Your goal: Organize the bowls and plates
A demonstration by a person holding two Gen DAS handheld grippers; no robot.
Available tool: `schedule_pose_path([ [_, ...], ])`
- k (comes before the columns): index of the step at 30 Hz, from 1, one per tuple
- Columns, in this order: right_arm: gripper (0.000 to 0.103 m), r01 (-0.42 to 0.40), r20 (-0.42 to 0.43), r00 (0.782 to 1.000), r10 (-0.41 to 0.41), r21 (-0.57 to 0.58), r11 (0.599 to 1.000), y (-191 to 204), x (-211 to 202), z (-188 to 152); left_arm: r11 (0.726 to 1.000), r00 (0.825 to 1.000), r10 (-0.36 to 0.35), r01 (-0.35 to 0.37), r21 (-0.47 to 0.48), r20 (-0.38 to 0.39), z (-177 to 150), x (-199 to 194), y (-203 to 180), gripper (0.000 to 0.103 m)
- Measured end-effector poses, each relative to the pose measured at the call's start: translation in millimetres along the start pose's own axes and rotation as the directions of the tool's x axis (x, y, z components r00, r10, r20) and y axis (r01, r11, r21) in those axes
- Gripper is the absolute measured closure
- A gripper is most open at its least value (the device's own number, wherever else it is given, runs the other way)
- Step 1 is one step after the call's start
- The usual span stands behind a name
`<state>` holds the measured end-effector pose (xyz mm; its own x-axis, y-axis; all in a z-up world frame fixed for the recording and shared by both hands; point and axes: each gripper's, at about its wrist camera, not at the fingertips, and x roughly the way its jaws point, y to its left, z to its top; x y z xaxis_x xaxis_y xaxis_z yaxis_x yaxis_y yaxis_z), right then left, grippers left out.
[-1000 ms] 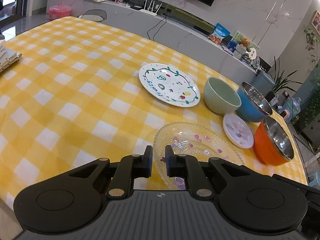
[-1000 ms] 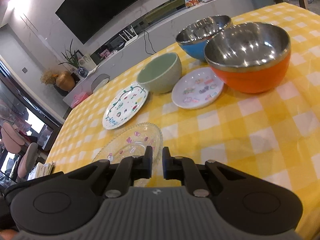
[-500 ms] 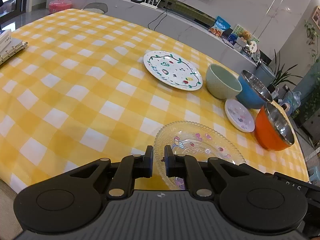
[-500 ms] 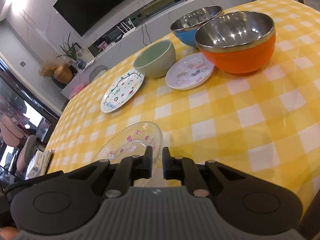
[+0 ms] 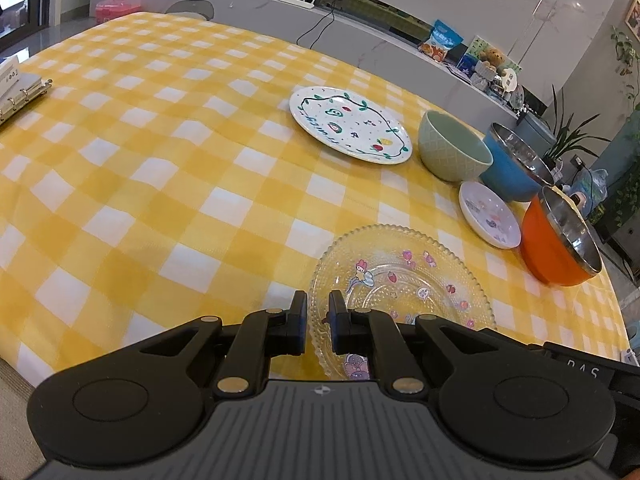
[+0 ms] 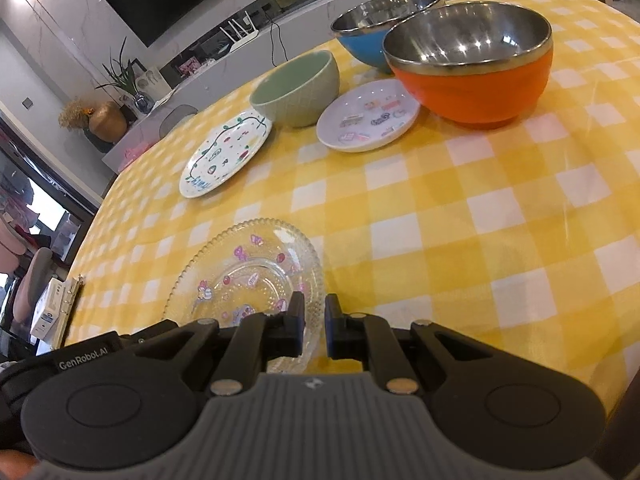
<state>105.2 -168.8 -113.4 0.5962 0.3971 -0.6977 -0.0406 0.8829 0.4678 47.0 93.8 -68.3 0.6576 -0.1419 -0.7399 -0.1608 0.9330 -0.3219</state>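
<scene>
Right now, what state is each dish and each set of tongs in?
Clear glass plate with cartoon stickers: flat, empty, nearest.
White plate with green vine border: flat, empty.
Small white saucer: flat, empty.
Pale green ceramic bowl: upright, empty.
Blue steel-lined bowl: upright, empty.
Orange steel-lined bowl: upright, empty.
Left tongs: shut.
Right tongs: shut.

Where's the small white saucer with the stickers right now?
The small white saucer sits on the yellow checked tablecloth, wedged among the green bowl, blue bowl and orange bowl, beyond the glass plate.
</scene>
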Motion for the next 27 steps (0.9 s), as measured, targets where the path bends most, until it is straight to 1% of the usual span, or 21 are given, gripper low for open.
schedule_pose_path([
  [11,0.091,0.024,0.020,1.000,-0.023,-0.055,0.998,5.5,-3.1,-2.1,1.000,1.000,-0.002,0.002,-0.010,0.004,1.5,-0.9,1.6,0.091],
  [12,0.091,0.027,0.025,0.999,-0.026,-0.059,0.998,6.2,-3.6,-2.5,1.000,1.000,0.002,-0.002,-0.012,0.007,1.8,-1.4,2.1,0.088],
  [13,0.087,0.028,0.030,0.999,-0.026,-0.062,0.998,6.4,-4.4,-2.7,1.000,1.000,0.005,-0.004,-0.014,0.007,2.1,-1.7,2.4,0.082],
  [14,0.083,0.026,0.034,0.999,-0.024,-0.062,0.998,6.1,-4.9,-2.5,1.000,1.000,0.002,-0.002,-0.021,0.008,2.6,-2.1,2.9,0.080],
  [15,0.071,0.029,0.039,0.999,-0.026,-0.057,0.998,5.6,-5.7,-2.3,1.000,1.000,0.000,0.000,-0.028,0.009,3.2,-2.3,3.9,0.077],
  [16,0.062,0.035,0.048,0.998,-0.033,-0.051,0.998,5.0,-7.1,-2.3,0.999,1.000,0.000,0.000,-0.034,0.007,3.9,-2.6,4.7,0.075],
  [18,0.059,0.052,0.068,0.997,-0.049,-0.045,0.998,4.7,-10.4,-2.3,0.999,1.000,0.005,-0.004,-0.032,0.008,4.9,-3.9,3.7,0.072],
  [21,0.050,0.066,0.087,0.994,-0.062,-0.048,0.997,6.2,-14.7,-2.4,0.999,0.999,0.034,-0.034,0.000,0.024,7.1,-7.6,-1.9,0.069],
  [25,0.044,0.104,0.092,0.991,-0.098,-0.054,0.993,9.4,-17.8,-0.4,0.989,0.992,0.123,-0.126,0.074,0.031,14.6,-11.1,-15.7,0.067],
  [27,0.044,0.131,0.098,0.987,-0.124,-0.061,0.990,12.2,-20.1,2.9,0.984,0.988,0.152,-0.152,0.093,0.009,20.2,-10.1,-20.6,0.067],
])
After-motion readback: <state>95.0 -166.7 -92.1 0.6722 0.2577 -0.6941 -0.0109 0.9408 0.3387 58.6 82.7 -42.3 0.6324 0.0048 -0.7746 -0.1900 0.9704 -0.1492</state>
